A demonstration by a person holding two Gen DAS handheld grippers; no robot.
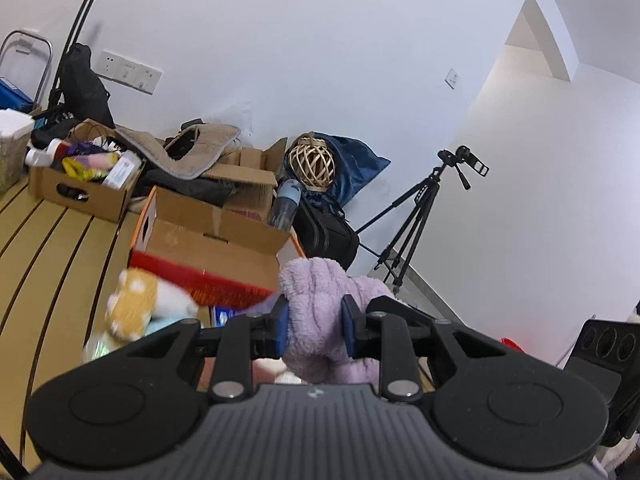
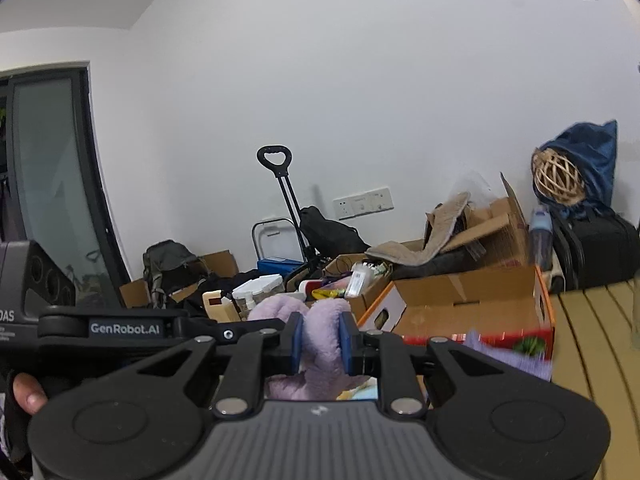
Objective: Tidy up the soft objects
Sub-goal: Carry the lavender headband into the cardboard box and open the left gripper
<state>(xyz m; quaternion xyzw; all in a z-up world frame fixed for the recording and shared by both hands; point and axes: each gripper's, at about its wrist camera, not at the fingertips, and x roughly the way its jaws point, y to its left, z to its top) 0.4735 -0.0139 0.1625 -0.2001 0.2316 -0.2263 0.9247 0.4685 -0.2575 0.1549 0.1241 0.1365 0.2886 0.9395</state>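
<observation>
Lilac fleece (image 1: 320, 312) hangs pinched between both grippers, left gripper (image 1: 314, 326) and right gripper (image 2: 320, 343) each clamped on it, stretched between them above the box (image 1: 216, 240), which lies just ahead.

From my remote station, I note the yellow-and-white spotted plush toy (image 1: 138, 306), left of the left gripper (image 1: 314, 327), is motion-blurred; its shape cannot be read. The lilac fleece soft item (image 1: 320, 312) clamped there is hidden below by the gripper body. Through the right gripper (image 2: 319, 340) I see the lilac item (image 2: 320, 320) similarly cut off. To its right, a purple smear (image 2: 508, 354) before the red-edged cardboard box (image 2: 472, 304) is too blurred to identify.
</observation>
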